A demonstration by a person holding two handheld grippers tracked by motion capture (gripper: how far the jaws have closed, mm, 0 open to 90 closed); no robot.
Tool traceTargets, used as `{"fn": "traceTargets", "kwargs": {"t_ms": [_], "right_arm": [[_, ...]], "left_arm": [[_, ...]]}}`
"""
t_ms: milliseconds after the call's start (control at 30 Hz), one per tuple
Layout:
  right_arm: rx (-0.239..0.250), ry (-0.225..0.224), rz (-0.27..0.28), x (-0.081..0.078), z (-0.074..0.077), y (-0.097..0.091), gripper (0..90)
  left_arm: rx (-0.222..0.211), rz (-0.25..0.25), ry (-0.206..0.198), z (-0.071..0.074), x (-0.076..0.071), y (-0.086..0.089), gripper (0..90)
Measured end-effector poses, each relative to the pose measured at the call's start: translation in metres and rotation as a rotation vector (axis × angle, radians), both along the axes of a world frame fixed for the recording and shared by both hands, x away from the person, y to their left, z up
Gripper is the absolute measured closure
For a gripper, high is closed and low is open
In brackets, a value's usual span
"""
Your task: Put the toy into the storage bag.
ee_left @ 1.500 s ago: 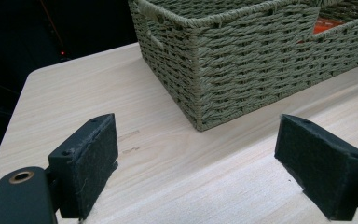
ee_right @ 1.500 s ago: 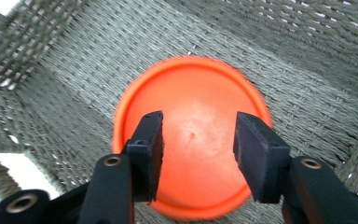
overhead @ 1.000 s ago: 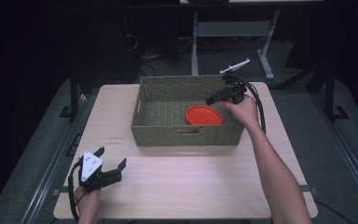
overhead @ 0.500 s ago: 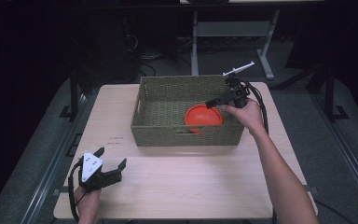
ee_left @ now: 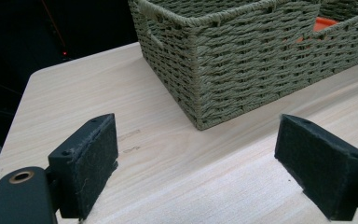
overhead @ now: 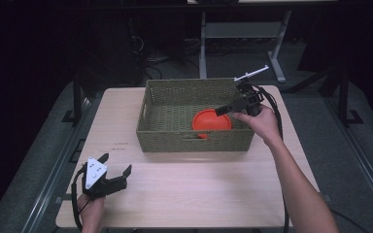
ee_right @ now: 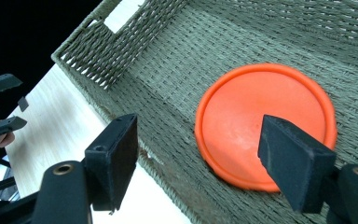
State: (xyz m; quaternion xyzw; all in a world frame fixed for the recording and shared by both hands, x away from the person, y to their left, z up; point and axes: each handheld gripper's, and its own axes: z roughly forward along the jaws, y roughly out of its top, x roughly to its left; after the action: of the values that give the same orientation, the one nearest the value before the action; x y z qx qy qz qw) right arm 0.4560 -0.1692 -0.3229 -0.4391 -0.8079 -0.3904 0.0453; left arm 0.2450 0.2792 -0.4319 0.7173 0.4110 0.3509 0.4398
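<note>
An orange round plate (overhead: 211, 121) lies flat on the floor of a woven green basket (overhead: 150, 104) at the middle of the table. My right gripper (overhead: 226, 108) hovers over the basket's right end and points down at the plate. Its jaws have just been opening and stand open, with nothing between them. In the right gripper view the plate (ee_right: 256, 121) lies below my right gripper (ee_right: 198, 140). My left gripper (overhead: 116, 163) rests open at the table's front left corner. In the left gripper view my left gripper (ee_left: 205, 154) faces the basket's corner (ee_left: 242, 60).
The wooden table (overhead: 204, 189) has bare room in front of the basket and to its left. A metal stand (overhead: 204, 53) and cables stand on the dark floor behind the table. A cable (overhead: 277, 121) trails from the right gripper along the forearm.
The right gripper has drawn back a little to the right and upward from the plate, and its jaws have widened. The plate, the basket and the left gripper have stayed put.
</note>
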Motion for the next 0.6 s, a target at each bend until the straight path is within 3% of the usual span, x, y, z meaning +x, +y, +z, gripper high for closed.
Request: {"fn": "traceTargets", "kwargs": {"t_ms": [600], "right_arm": [[0.040, -0.023, 0.024, -0.023, 0.000, -0.012, 28.1]], "left_arm": [[0.004, 0.001, 0.003, 0.000, 0.000, 0.000, 12.7]]}}
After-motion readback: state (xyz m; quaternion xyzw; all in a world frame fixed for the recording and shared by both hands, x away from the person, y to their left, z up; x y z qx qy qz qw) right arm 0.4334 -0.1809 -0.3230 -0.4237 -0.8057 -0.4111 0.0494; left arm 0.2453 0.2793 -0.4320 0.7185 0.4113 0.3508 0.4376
